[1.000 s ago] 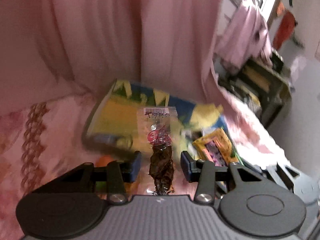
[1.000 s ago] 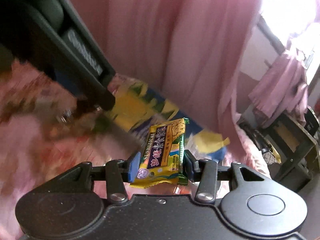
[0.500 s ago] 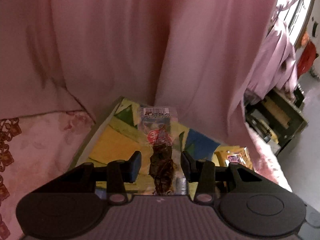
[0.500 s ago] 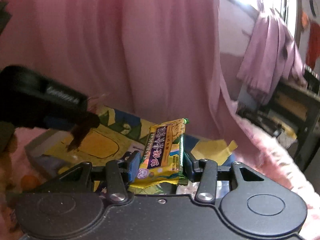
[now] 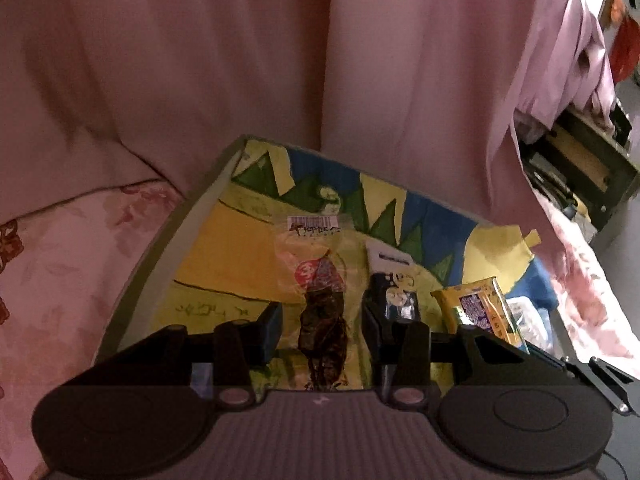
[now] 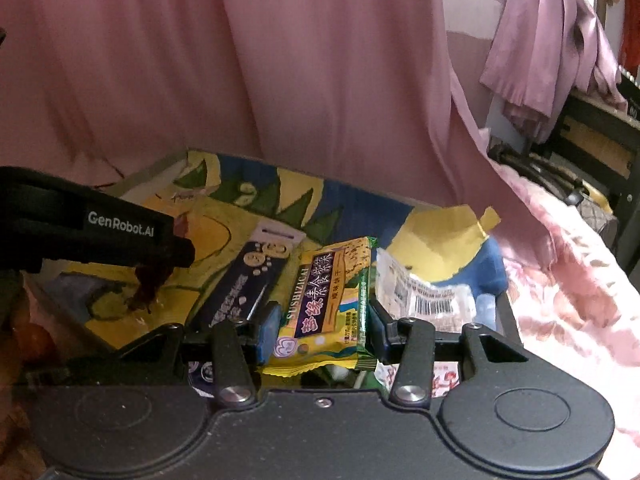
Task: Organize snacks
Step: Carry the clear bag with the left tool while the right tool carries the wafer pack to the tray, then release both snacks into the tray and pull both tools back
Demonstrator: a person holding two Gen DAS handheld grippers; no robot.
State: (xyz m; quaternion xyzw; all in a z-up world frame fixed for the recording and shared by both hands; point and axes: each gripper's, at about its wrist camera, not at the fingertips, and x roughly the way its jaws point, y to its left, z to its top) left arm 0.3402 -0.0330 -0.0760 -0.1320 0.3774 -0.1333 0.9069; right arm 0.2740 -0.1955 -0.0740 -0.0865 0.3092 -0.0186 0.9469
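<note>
The colourful box [image 5: 208,216] serves as landmark. The left claw [image 5: 322,328] hangs over its left half, fingers set wide, yet a clear crinkly packet of dark dried snack [image 5: 322,320] hangs between them, long axis pointing away; what grips it is hidden. The right claw [image 6: 322,330] over the box's right half pinches a flat, glossy yellow wafer packet [image 6: 330,304]. A dark slim box [image 6: 244,280] lies inside, between both.
</note>
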